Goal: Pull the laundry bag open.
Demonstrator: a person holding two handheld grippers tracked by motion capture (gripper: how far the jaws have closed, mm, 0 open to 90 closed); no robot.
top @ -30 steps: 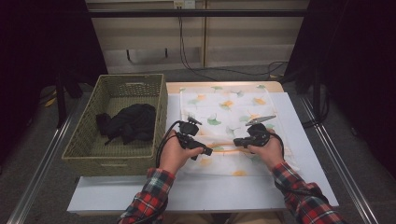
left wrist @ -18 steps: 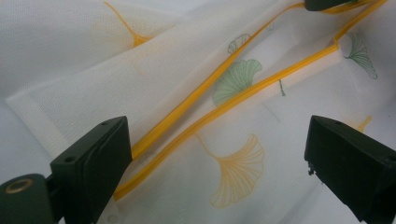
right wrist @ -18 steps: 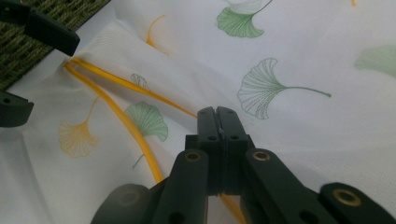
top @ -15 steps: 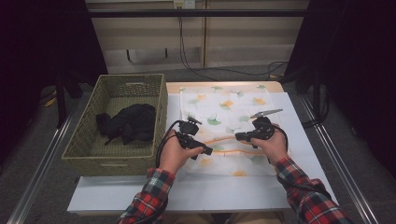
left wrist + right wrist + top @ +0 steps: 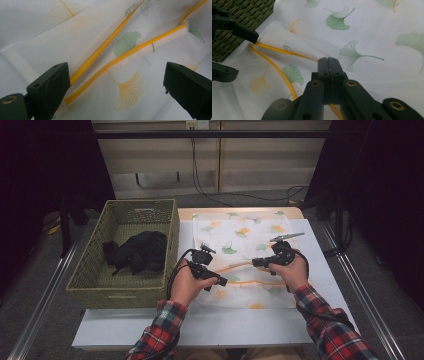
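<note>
A white mesh bag [image 5: 250, 235] printed with green and orange leaves lies flat on the table, with a yellow trimmed opening [image 5: 125, 56] across its near half. My right gripper [image 5: 256, 263] [image 5: 328, 65] is shut on the yellow edge [image 5: 287, 52] and holds it slightly raised. My left gripper [image 5: 220, 281] [image 5: 115, 82] is open, its jaws wide apart over the two yellow strips near the bag's left end. In the right gripper view the left gripper [image 5: 239, 52] straddles the yellow edge without pressing on it.
A woven green basket [image 5: 170, 235] stands left of the bag, touching its edge, with a black garment [image 5: 140, 251] inside. The white tabletop [image 5: 240, 325] shows bare in front of the bag. Metal rails [image 5: 365, 290] run along both sides.
My right gripper has shifted slightly away from me with the yellow edge, which now shows raised between the two grippers. The left gripper has stayed in place.
</note>
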